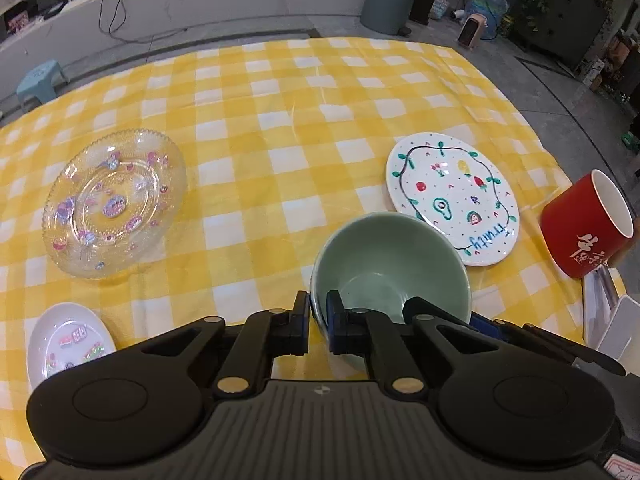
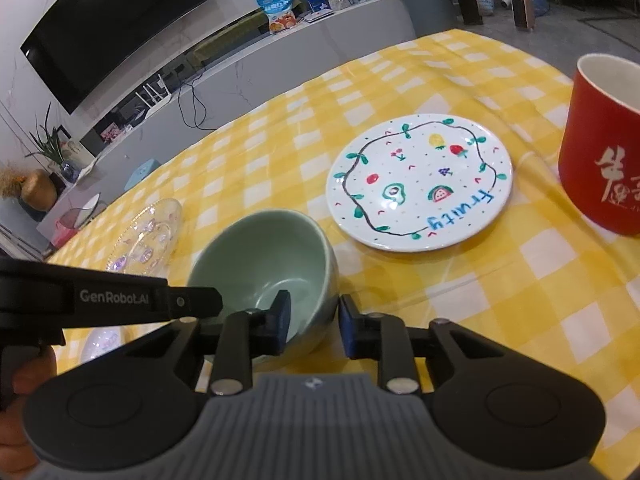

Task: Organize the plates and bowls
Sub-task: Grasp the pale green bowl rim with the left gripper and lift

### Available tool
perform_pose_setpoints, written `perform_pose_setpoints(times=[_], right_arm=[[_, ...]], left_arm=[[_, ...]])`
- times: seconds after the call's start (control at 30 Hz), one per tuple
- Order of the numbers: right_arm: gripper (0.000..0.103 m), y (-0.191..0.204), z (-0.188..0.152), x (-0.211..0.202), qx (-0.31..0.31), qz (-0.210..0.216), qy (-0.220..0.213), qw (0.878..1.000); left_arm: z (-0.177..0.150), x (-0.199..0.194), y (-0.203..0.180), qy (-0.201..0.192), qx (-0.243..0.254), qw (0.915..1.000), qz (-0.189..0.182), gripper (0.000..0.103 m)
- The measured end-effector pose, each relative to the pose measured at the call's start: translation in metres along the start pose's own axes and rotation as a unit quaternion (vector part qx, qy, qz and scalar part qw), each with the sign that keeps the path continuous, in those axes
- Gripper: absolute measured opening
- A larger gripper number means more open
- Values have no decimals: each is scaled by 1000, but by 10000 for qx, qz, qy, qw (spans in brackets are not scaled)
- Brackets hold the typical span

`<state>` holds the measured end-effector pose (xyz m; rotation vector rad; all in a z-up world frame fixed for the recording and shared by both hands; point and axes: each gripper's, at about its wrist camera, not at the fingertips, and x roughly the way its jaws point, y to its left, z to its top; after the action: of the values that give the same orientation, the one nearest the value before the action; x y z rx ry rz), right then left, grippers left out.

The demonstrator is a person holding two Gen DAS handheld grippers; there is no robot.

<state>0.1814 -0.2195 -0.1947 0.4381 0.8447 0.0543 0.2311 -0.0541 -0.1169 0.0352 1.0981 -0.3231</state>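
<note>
My left fingers pinch the near-left rim of the green bowl on the desk; my right fingers straddle its right wall, narrow, grip uncertain; the fruit plate lies beyond

A pale green ceramic bowl stands upright and empty at the near edge of the yellow-checked worktop. Just behind it to the right lies a white plate painted with fruit, a vine border and the word "fruity", lying flat. Well apart on the left sits a clear glass plate with a scalloped rim and pink and purple decorations. A small white dish with colourful pictures lies nearest, at the left corner.
</note>
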Motion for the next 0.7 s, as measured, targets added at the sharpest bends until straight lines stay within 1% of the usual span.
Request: perform_pose_setpoints(times=[0.07,0.13,0.2,0.4,0.53,0.7], right_arm=[[14,1,-1,-3,36,-266,-119,9996],[12,1,0,-6,-6,-354,-228,9991],[11,-1,3,-10,103,-270,-243,9993],[10,7,5,-22,30,-232,-396,9989],[10,17,5,-32,-106,-214,-519,9984],[10,24,7,-42,-89,-31,-584,9982]], left_arm=[[-1,-2,-2,6,16,9999,-120,8],[-2,-4,-7,-16,78,10000,-27,8],[-4,-8,-12,-118,138,9998,101,8],[-3,-22,-11,-248,46,9996,136,8],[-3,-37,-12,-475,44,9987,204,7],[-6,-58,-8,-676,-72,9974,251,6]])
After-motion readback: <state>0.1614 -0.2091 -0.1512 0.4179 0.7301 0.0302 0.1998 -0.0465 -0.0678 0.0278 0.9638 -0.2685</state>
